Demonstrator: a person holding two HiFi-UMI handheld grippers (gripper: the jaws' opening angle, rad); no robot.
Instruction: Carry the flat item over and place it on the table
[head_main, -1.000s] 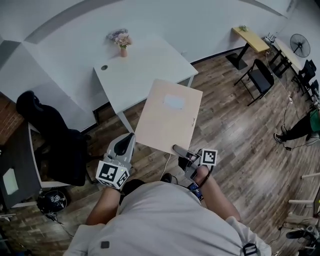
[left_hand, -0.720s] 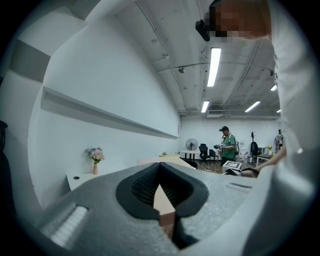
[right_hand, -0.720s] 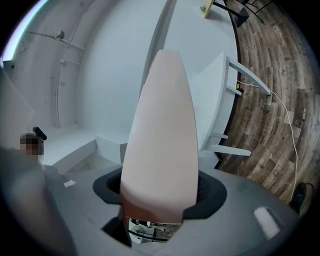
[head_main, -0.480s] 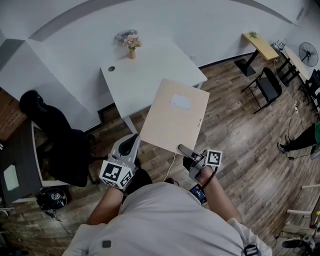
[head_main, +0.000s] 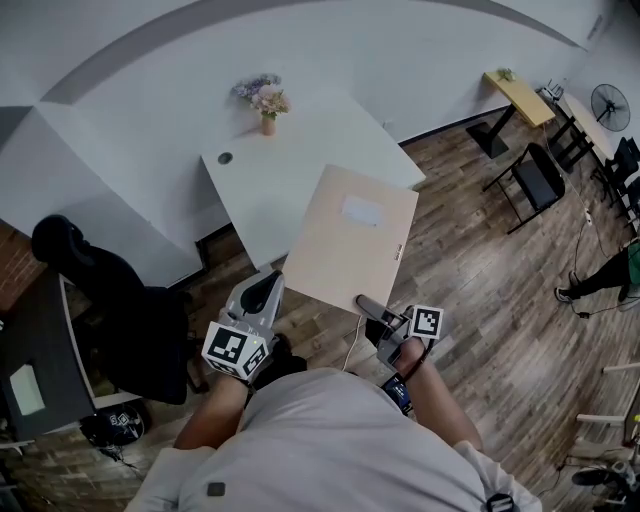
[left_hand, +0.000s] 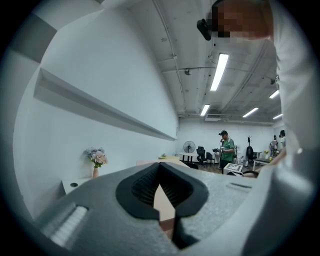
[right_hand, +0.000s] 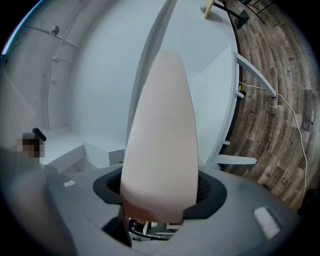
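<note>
A flat tan board (head_main: 350, 240) with a pale label hangs level in front of me, and both grippers hold its near edge. My left gripper (head_main: 272, 291) is shut on the near left corner, where the board's edge (left_hand: 163, 197) shows thin between the jaws. My right gripper (head_main: 366, 304) is shut on the near right corner, and the board (right_hand: 160, 125) fills the gap between its jaws and stretches away. The white table (head_main: 265, 175) stands just beyond. The board's far edge overlaps the table's near corner.
A small vase of flowers (head_main: 267, 104) and a round hole (head_main: 224, 158) mark the table's far side. A black office chair (head_main: 120, 300) and a dark desk (head_main: 35, 370) stand at the left. Black chairs (head_main: 535, 175), a fan (head_main: 610, 100) and a person (head_main: 605, 262) are at the right.
Both grippers have carried the board forward toward the white table. Its far edge now reaches over the table's near corner, and the grip on both corners is unchanged.
</note>
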